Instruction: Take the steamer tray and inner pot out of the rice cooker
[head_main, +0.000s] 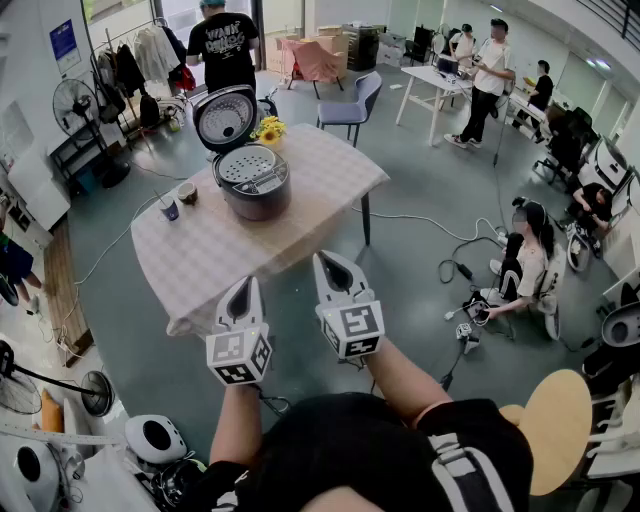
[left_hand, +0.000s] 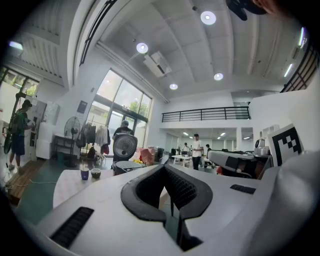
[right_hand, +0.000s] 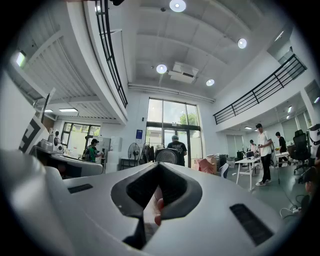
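Steamer tray (head_main: 250, 167) in rice cooker (head_main: 258, 203); left hand-held gripper (head_main: 241, 288) and right hand-held gripper (head_main: 330, 265) closed.

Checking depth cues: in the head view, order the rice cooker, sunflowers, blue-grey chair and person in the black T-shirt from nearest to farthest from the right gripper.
1. Rice cooker, on the table, ahead of the right gripper.
2. Sunflowers, at the table's far edge.
3. Blue-grey chair, beyond the table.
4. Person in the black T-shirt, farthest back.
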